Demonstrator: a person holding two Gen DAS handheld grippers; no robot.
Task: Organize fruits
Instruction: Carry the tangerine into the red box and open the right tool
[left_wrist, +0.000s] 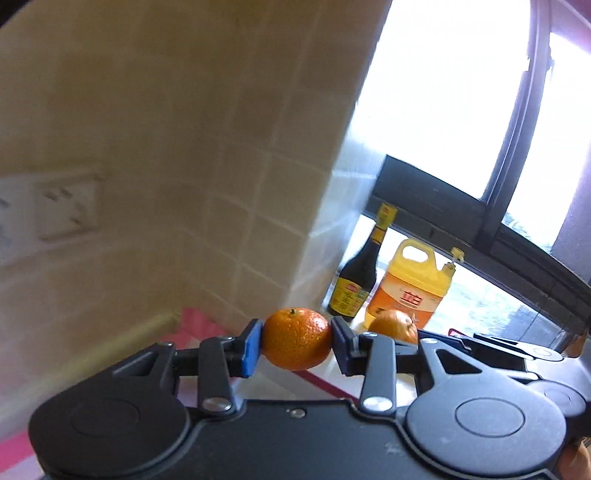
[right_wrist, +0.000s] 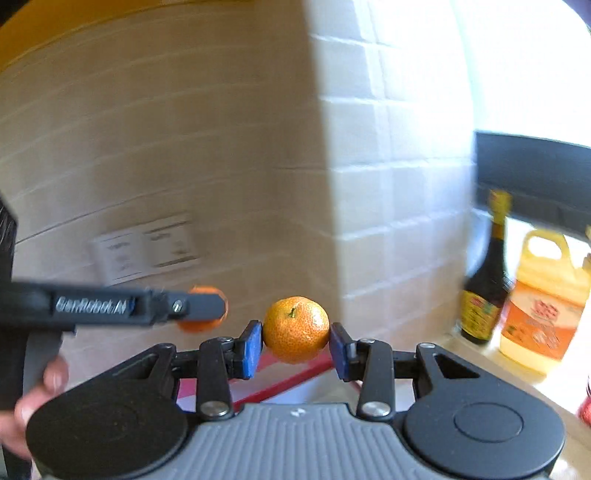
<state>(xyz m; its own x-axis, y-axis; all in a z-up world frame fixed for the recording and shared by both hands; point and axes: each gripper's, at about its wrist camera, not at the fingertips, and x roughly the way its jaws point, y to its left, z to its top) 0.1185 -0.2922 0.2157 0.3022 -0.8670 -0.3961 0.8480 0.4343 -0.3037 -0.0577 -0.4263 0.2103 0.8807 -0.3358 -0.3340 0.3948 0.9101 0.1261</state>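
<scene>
In the left wrist view my left gripper (left_wrist: 297, 341) is shut on an orange mandarin (left_wrist: 295, 338), blue pads pressed on both its sides, held in the air before a tiled wall. Just to its right a second mandarin (left_wrist: 393, 325) shows above the black fingers (left_wrist: 495, 341) of the other gripper. In the right wrist view my right gripper (right_wrist: 295, 343) is shut on that lighter mandarin (right_wrist: 295, 326), stem up. At the left there, a finger (right_wrist: 199, 304) of the left gripper half hides its mandarin (right_wrist: 197, 325).
A dark sauce bottle (left_wrist: 354, 284) and a yellow jug (left_wrist: 410, 284) stand on the sill by the window frame (left_wrist: 461, 206). Wall sockets (left_wrist: 66, 206) sit on the tiled wall. A red-lined white surface (right_wrist: 288, 384) lies below. A hand (right_wrist: 33, 406) holds the left gripper's handle.
</scene>
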